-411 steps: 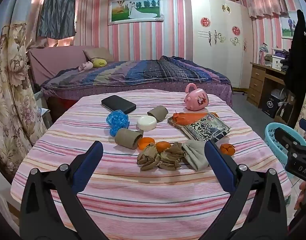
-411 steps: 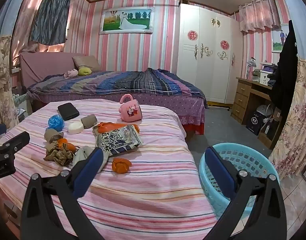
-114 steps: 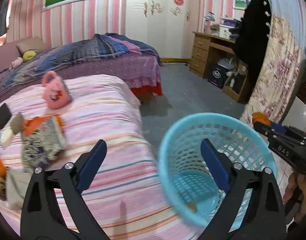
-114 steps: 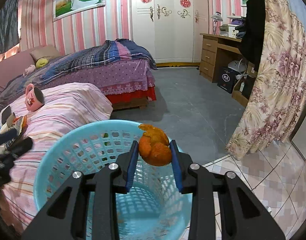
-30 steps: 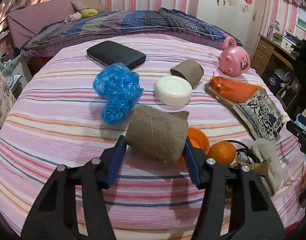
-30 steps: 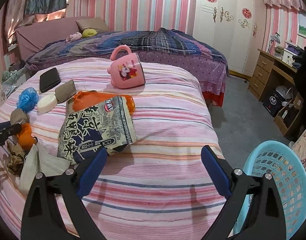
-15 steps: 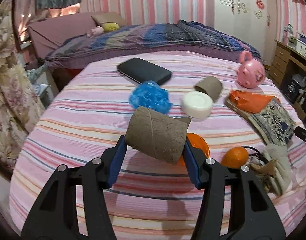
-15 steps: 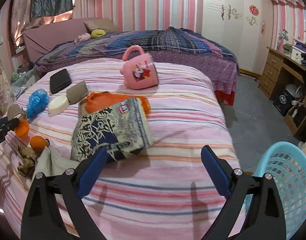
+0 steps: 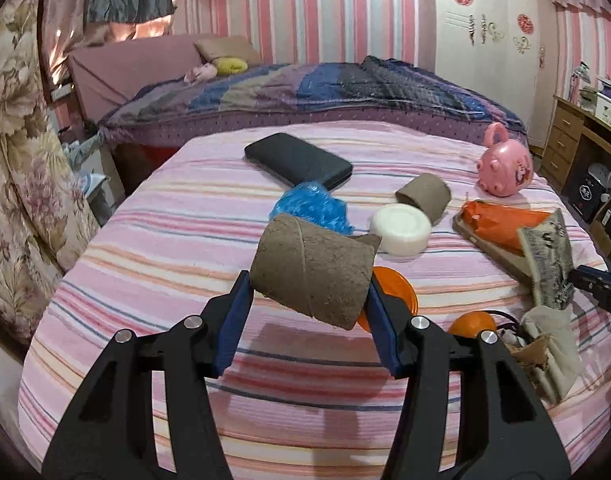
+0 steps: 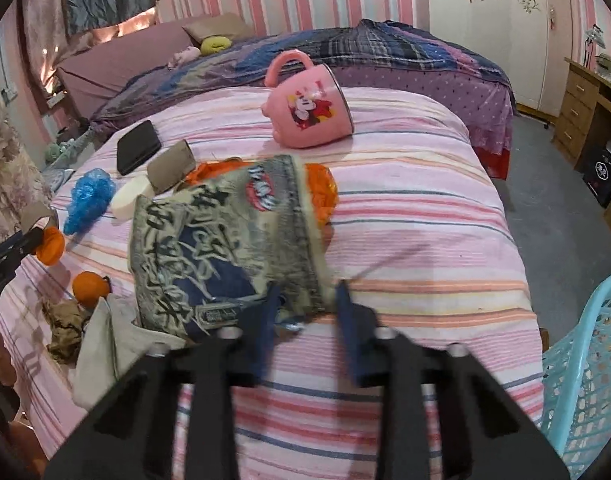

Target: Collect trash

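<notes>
My left gripper (image 9: 310, 292) is shut on a brown cardboard tube (image 9: 305, 256), held on its side a little above the pink striped bed (image 9: 165, 248). My right gripper (image 10: 305, 294) is closing its jaws on the lower corner of a dark patterned snack bag (image 10: 225, 248); the corner is pinched and the bag tilts up off the bed. In the left wrist view that bag (image 9: 545, 260) stands on edge at the right. A blue plastic wad (image 9: 309, 208), orange peel (image 9: 393, 292), an orange (image 9: 471, 326) and crumpled brown paper (image 9: 533, 356) lie nearby.
A light blue basket (image 10: 585, 380) stands on the floor right of the bed. On the bed are a pink mug (image 10: 309, 116), a black case (image 9: 297, 162), a second brown tube (image 9: 423, 196), a white round block (image 9: 401, 228) and an orange bag (image 9: 501, 224).
The right gripper's jaws went from wide apart to nearly together around the snack bag's corner, and the bag tipped up. The left gripper lifted the tube slightly and turned left.
</notes>
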`<action>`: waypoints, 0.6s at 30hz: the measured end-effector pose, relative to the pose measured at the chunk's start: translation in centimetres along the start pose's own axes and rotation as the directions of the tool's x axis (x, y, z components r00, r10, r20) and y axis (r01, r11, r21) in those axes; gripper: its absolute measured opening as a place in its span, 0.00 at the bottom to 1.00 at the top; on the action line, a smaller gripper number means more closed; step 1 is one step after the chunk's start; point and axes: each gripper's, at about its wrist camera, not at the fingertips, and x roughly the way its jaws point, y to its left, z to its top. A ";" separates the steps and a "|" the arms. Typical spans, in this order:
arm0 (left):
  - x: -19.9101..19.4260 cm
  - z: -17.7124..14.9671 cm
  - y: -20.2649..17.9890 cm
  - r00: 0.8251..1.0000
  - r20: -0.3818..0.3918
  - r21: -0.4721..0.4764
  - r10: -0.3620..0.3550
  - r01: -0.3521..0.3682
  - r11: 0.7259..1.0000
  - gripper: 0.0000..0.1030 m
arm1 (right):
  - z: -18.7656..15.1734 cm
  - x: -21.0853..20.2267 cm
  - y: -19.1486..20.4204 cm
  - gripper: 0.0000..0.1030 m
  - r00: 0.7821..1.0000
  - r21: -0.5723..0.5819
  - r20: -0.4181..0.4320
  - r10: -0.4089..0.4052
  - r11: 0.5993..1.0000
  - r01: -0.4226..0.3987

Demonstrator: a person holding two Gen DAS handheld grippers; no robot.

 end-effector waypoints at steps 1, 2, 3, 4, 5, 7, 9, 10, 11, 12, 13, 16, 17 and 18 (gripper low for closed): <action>0.1 -0.1 -0.2 1.000 -0.006 0.006 -0.006 0.006 1.000 0.53 | 0.0 -0.1 0.1 0.22 1.000 -0.009 0.008 -0.009 1.000 0.009; 0.2 -0.2 -0.3 1.000 -0.014 0.010 -0.006 0.006 1.000 0.53 | 0.0 -0.2 0.3 0.22 1.000 -0.016 0.014 -0.013 1.000 0.013; 0.4 -0.3 -0.4 1.000 -0.024 0.012 -0.002 0.003 1.000 0.53 | 0.0 -0.4 0.4 0.20 1.000 -0.025 0.022 -0.020 0.999 0.020; 0.6 -0.4 -0.4 0.999 -0.034 0.013 -0.001 0.001 1.000 0.53 | 0.0 -0.6 0.7 0.18 0.999 -0.040 0.032 -0.030 0.999 0.031; 0.9 -0.4 -0.3 0.999 -0.045 0.008 -0.001 0.002 1.000 0.54 | 0.0 -0.8 0.9 0.18 0.998 -0.057 0.044 -0.043 0.997 0.046; 1.1 -0.5 0.1 0.998 -0.061 -0.009 -0.017 0.016 1.000 0.55 | 0.0 -1.2 1.0 0.13 0.997 -0.073 0.058 -0.052 0.996 0.056; 1.2 -0.6 0.4 0.997 -0.075 -0.027 -0.025 0.023 0.999 0.61 | 0.1 -1.6 0.7 0.12 0.995 -0.075 0.073 -0.062 0.995 0.068; 1.3 -0.6 0.6 0.997 -0.077 -0.033 -0.022 0.020 0.999 0.63 | 0.1 -1.8 0.5 0.12 0.995 -0.074 0.074 -0.064 0.995 0.069; 1.3 -0.6 0.7 0.997 -0.080 -0.035 -0.015 0.013 0.999 0.63 | 0.0 -1.9 0.2 0.12 0.995 -0.070 0.073 -0.068 0.995 0.074; 1.5 -0.7 0.9 0.997 -0.083 -0.036 -0.003 0.000 0.999 0.63 | -0.1 -2.0 0.0 0.12 0.995 -0.068 0.071 -0.071 0.995 0.075; 1.6 -0.7 1.0 0.996 -0.088 -0.036 0.007 -0.010 0.999 0.63 | -0.1 -2.0 -0.3 0.12 0.995 -0.065 0.068 -0.072 0.995 0.077; 1.9 -0.7 1.5 0.995 -0.091 -0.043 0.030 -0.034 0.999 0.63 | -0.2 -2.1 -1.0 0.12 0.995 -0.057 0.059 -0.075 0.995 0.078; 1.9 -0.6 1.6 0.995 -0.091 -0.046 0.035 -0.040 0.998 0.63 | -0.3 -2.1 -1.1 0.12 0.995 -0.056 0.059 -0.074 0.995 0.078; 2.0 -0.5 1.8 0.995 -0.092 -0.054 0.037 -0.042 0.998 0.63 | -0.3 -2.1 -1.3 0.12 0.996 -0.051 0.056 -0.072 0.996 0.075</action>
